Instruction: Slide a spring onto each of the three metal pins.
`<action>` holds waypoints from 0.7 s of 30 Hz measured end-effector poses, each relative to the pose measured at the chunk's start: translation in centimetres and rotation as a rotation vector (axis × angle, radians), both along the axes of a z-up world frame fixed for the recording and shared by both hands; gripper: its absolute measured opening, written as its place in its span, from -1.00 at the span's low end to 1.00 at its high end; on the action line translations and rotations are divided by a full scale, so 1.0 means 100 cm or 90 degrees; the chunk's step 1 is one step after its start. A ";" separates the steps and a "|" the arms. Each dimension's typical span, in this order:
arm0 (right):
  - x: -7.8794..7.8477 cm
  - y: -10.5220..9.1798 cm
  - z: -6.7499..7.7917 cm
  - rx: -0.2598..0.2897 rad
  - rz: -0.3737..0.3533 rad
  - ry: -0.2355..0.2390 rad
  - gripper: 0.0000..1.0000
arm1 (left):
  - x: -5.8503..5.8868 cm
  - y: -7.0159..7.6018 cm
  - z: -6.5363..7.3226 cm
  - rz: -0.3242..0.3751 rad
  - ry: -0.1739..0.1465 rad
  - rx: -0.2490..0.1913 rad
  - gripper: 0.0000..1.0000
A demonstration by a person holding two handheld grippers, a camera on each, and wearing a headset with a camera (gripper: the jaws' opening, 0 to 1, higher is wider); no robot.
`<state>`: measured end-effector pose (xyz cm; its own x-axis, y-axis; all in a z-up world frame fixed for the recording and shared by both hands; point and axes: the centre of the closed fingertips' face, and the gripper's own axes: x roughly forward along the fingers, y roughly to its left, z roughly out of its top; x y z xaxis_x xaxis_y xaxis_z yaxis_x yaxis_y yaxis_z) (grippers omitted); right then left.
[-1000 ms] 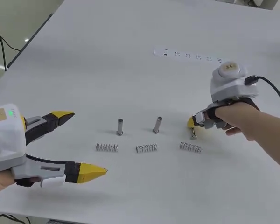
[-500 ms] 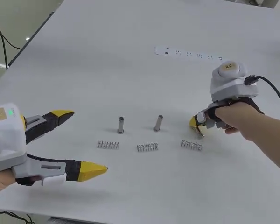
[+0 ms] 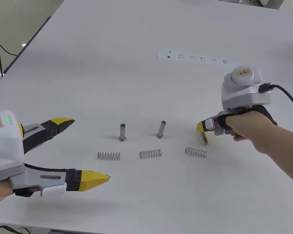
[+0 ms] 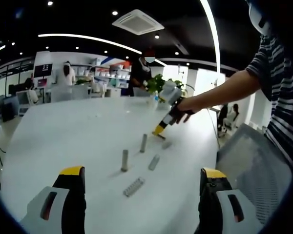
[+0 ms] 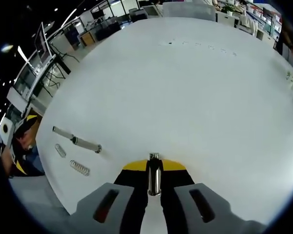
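Near the right end of the white surface (image 3: 136,73), the third pin (image 3: 204,138) is pinched in the right claw (image 3: 201,128) and tilted. Its lower end is at or just above the surface; whether it touches cannot be told. The right gripper view shows the grip plainly, with the pin clamped upright between two yellow-tipped jaws and its top poking past them. In the head view a hand (image 3: 246,124) covers most of that claw, so one yellow tip is all that can be made out.

To the left, the middle pin (image 3: 161,129) and the left pin (image 3: 122,132) stand upright, well apart. Just nearer lie three bare springs in a row: the left spring (image 3: 109,156), the middle spring (image 3: 151,154) and the right spring (image 3: 196,152), which is just beside the held pin.

The left claw (image 3: 80,150) hovers at the near left, jaws wide apart and holding nothing. Its own view frames the standing pins and the springs between its tips. In the right gripper view those parts are small and hard to separate. A power strip (image 3: 193,58) lies far back.
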<state>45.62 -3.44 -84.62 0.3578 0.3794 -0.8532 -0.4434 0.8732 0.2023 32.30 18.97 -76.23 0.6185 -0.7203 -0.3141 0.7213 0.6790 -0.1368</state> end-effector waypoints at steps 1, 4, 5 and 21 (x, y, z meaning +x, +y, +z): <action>-0.001 0.001 0.001 0.008 0.005 -0.006 -0.89 | 0.000 0.000 0.000 0.000 0.000 0.000 0.88; -0.002 0.003 0.004 0.018 0.011 -0.016 -0.89 | -0.001 0.000 0.001 -0.001 0.001 0.001 0.88; -0.002 0.003 0.005 0.019 0.015 -0.022 -0.89 | -0.002 0.000 0.001 -0.001 0.001 0.001 0.88; -0.002 0.009 0.018 0.041 0.043 -0.080 -0.90 | -0.001 0.002 0.004 0.000 -0.003 0.009 0.84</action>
<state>45.43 -2.54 -82.86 0.4318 0.4582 -0.7769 -0.5258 0.8277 0.1959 32.18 19.17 -75.81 0.6199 -0.7159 -0.3213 0.7217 0.6809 -0.1247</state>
